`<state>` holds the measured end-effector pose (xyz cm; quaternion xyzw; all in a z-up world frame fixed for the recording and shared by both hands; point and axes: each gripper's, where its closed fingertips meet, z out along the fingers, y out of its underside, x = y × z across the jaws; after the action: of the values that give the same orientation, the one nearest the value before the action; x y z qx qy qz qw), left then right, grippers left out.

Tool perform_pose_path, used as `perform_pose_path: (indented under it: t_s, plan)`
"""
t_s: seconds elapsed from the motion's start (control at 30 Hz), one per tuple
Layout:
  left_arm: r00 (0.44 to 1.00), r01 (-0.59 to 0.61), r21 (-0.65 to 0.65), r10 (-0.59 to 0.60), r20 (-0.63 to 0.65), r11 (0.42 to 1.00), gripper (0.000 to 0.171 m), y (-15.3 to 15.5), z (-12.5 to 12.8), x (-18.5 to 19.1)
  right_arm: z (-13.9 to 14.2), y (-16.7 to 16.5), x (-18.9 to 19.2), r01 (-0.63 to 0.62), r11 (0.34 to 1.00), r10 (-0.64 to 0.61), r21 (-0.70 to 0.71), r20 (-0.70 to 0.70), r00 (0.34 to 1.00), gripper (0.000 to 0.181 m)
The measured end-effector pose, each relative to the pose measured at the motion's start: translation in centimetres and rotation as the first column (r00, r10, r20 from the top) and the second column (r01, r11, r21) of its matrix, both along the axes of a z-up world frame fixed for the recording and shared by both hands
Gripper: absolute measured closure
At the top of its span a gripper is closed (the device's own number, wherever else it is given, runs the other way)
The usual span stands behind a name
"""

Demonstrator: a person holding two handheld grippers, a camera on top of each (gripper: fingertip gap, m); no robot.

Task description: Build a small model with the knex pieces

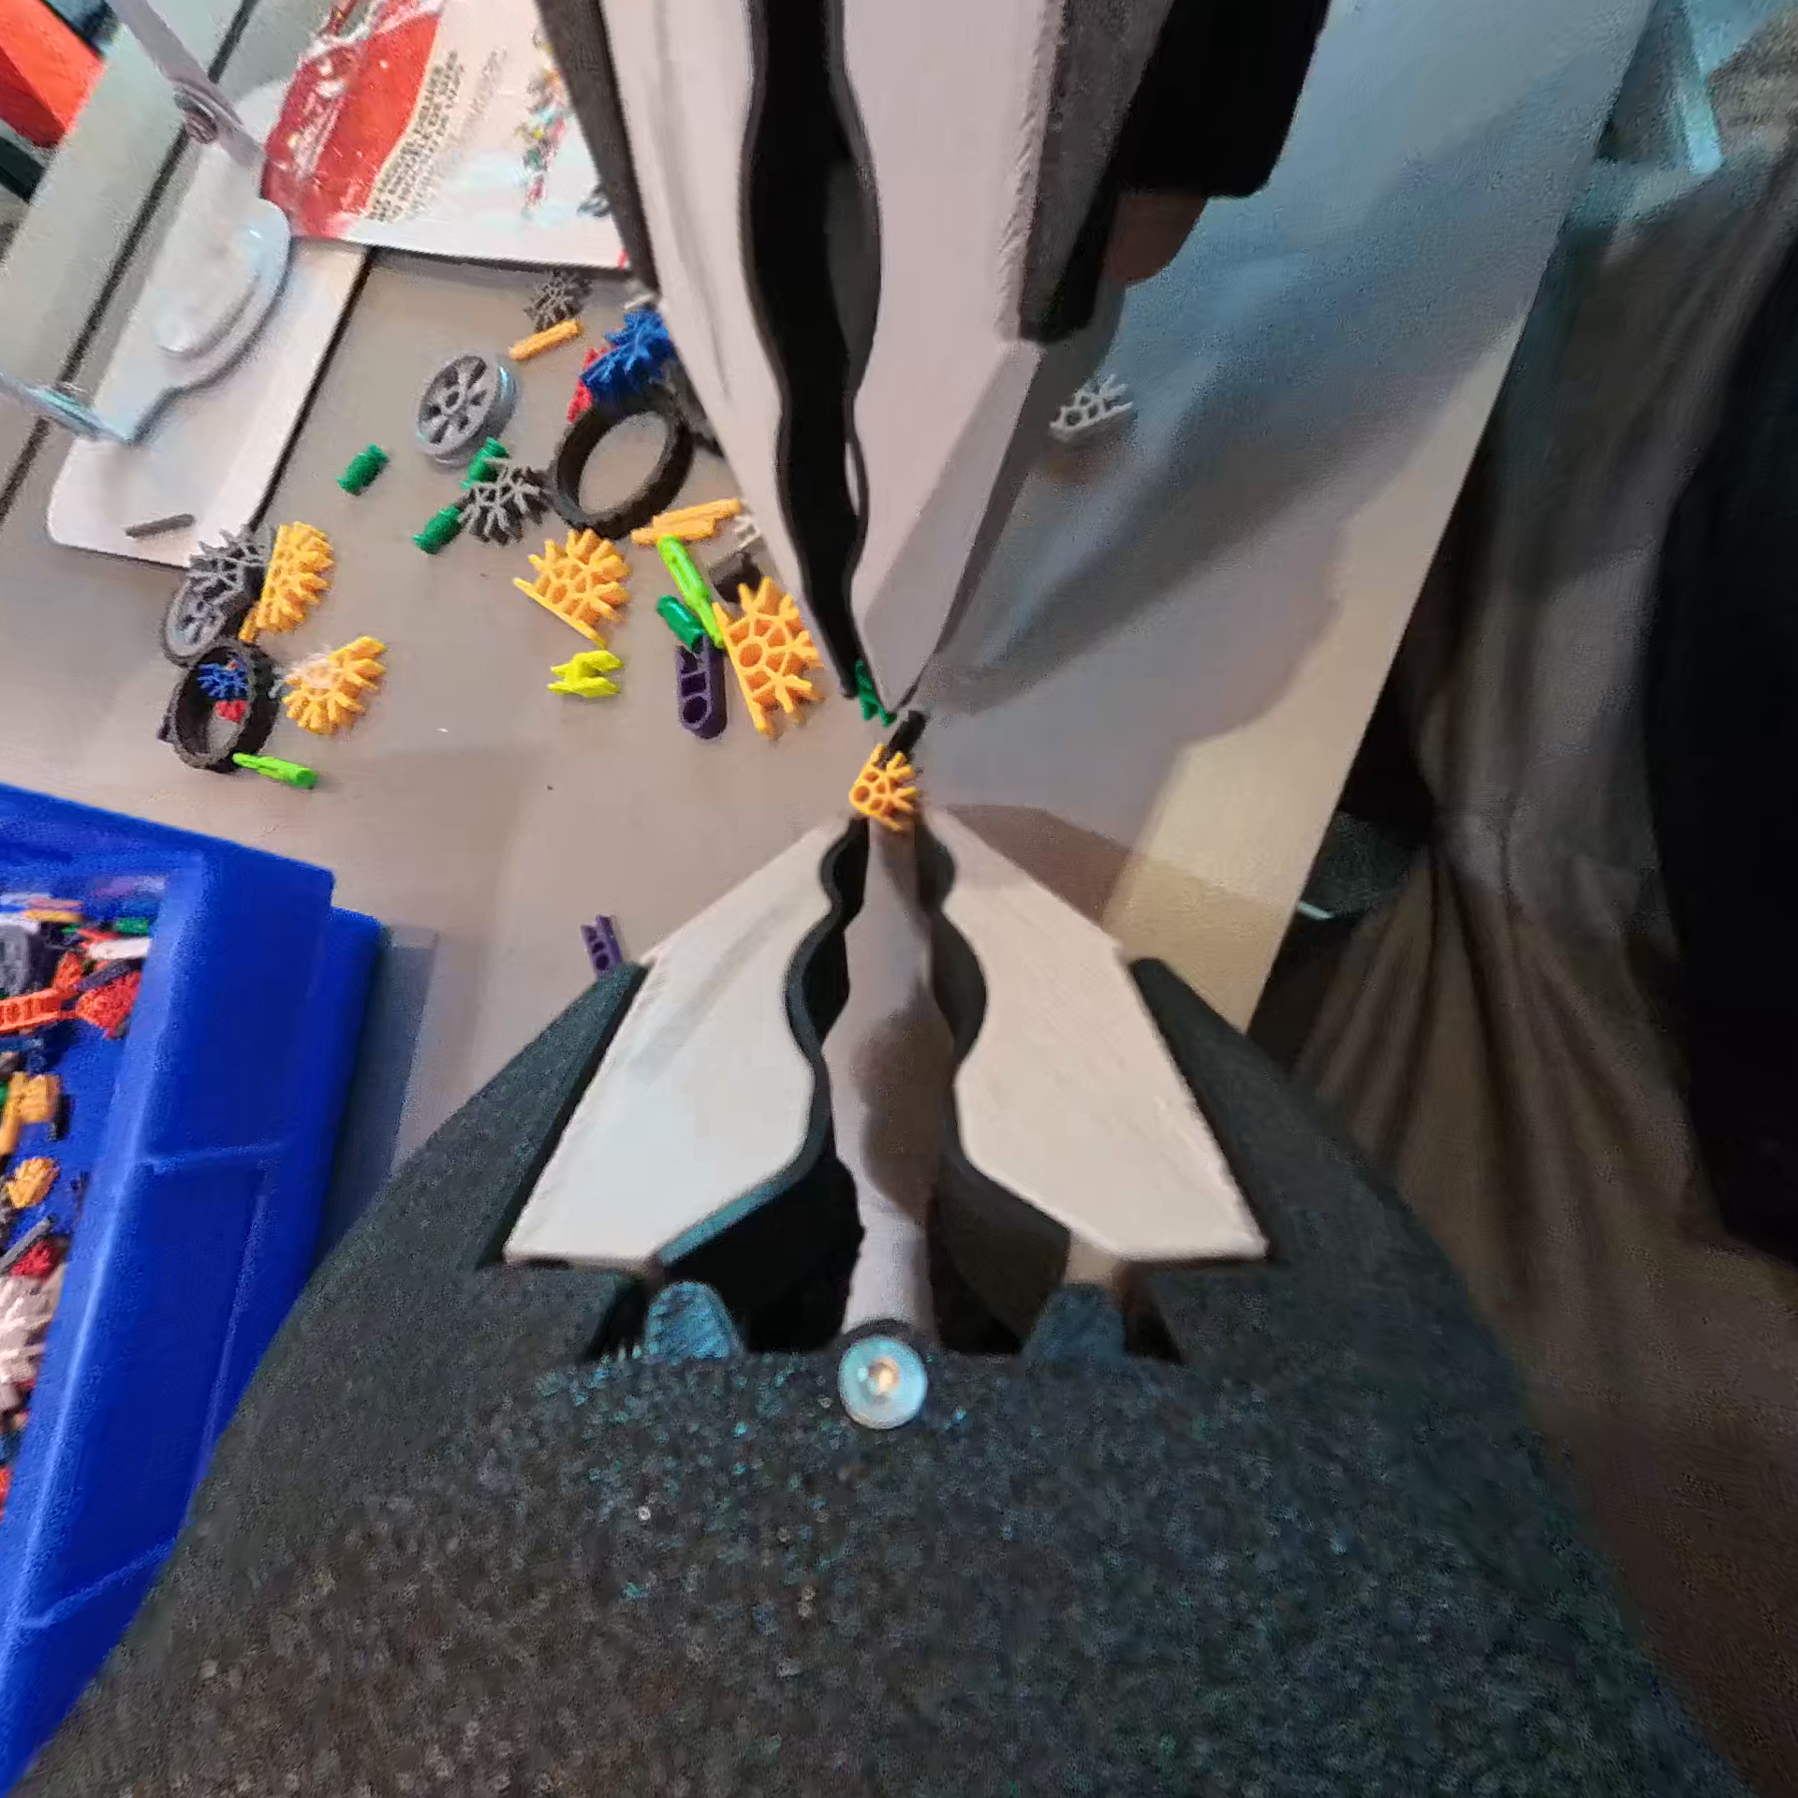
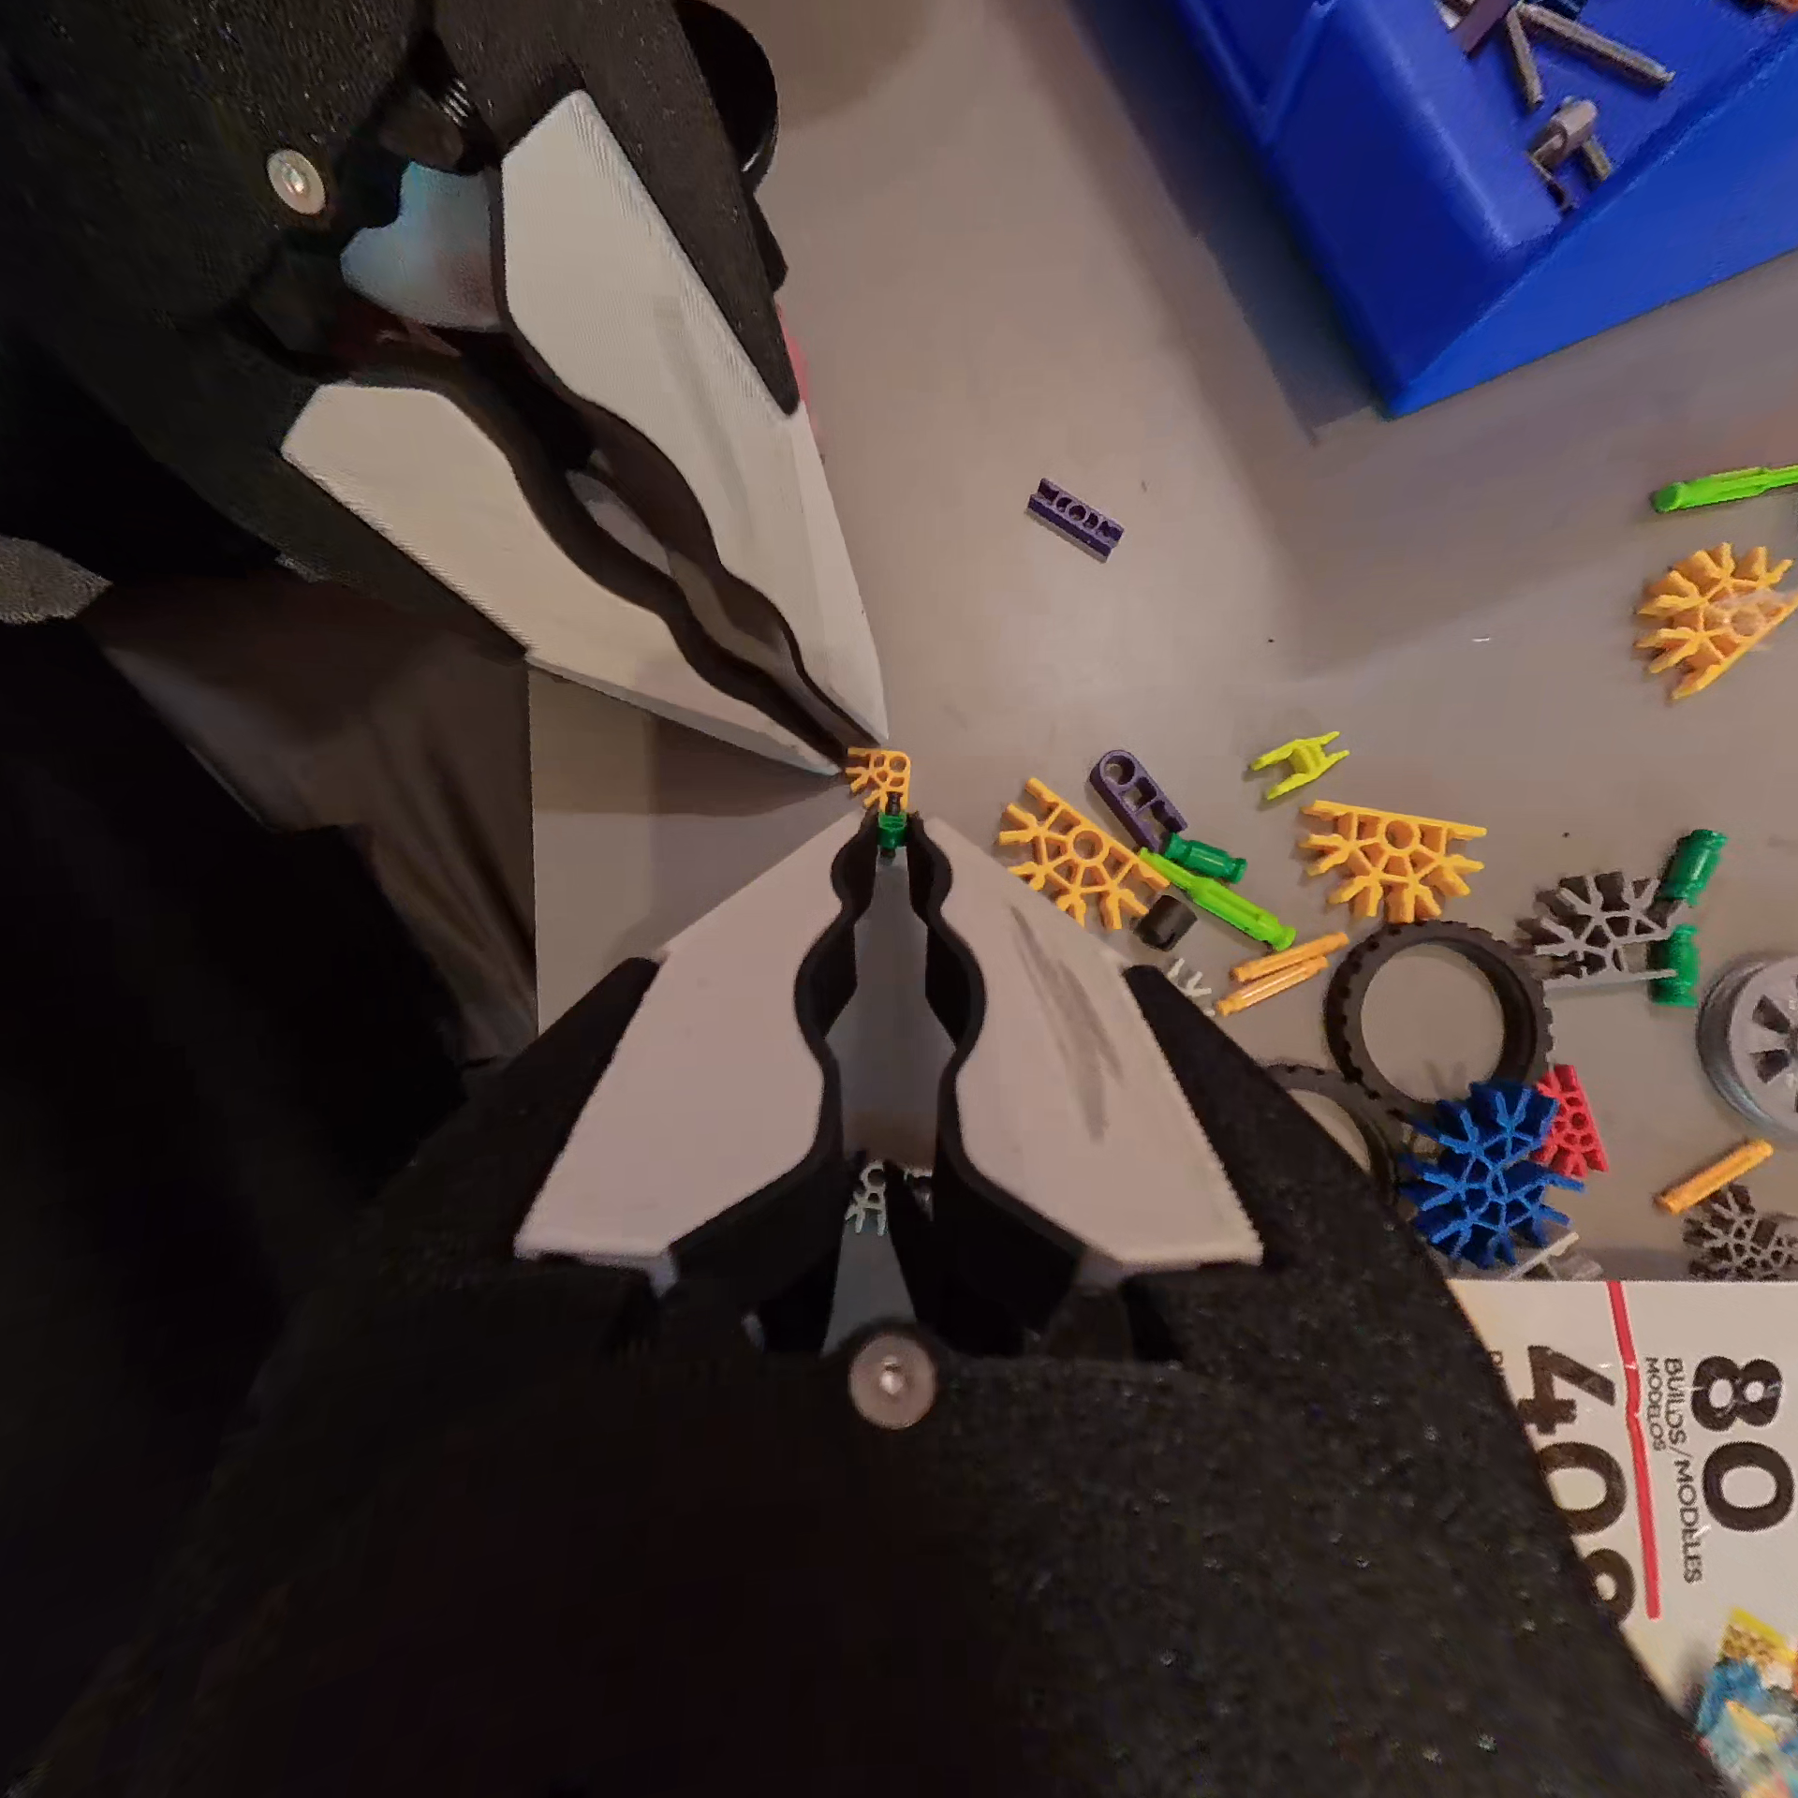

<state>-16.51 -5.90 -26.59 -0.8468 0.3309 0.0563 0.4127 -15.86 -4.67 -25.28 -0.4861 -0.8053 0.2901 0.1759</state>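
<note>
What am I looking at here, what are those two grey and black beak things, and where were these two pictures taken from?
The beaks are two-finger grippers that a person holds, one in each hand. Each carries a camera looking forward along its fingers, so each picture shows its own gripper at the bottom and the other one farther off.

In the left wrist view, the left gripper is shut on a small yellow connector. In the right wrist view, the right gripper is shut on a short green rod, whose tip meets that connector.

On the grey table lie loose building-toy pieces: yellow fan-shaped connectors, a black tyre, a blue snowflake piece, and a blue bin of parts.
</note>
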Motion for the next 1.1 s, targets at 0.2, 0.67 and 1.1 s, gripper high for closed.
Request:
perform_pose_path:
  t_s: [0.2, 0.67, 1.1]
  plan:
    - [1.000, 0.017, -0.010, -0.017, 0.005, 1.000, 0.167, 0.2, -0.1, 0.3, -0.8, 0.2, 0.1, -0.018, 0.998, 0.015, 0.063, 0.051, 0.999, 0.177]
    - [1.000, 0.024, -0.015, -0.024, 0.011, 1.000, 0.168, 0.3, -0.1, 0.3, -1.1, 0.1, 0.0, -0.095, 0.984, 0.078, 0.150, 0.119, 0.990, 0.177]
    - [0.999, 0.030, -0.018, -0.029, 0.016, 0.999, 0.169, 0.3, -0.1, 0.3, -1.3, -0.1, -0.2, -0.180, 0.967, 0.139, 0.178, 0.223, 0.965, 0.178]
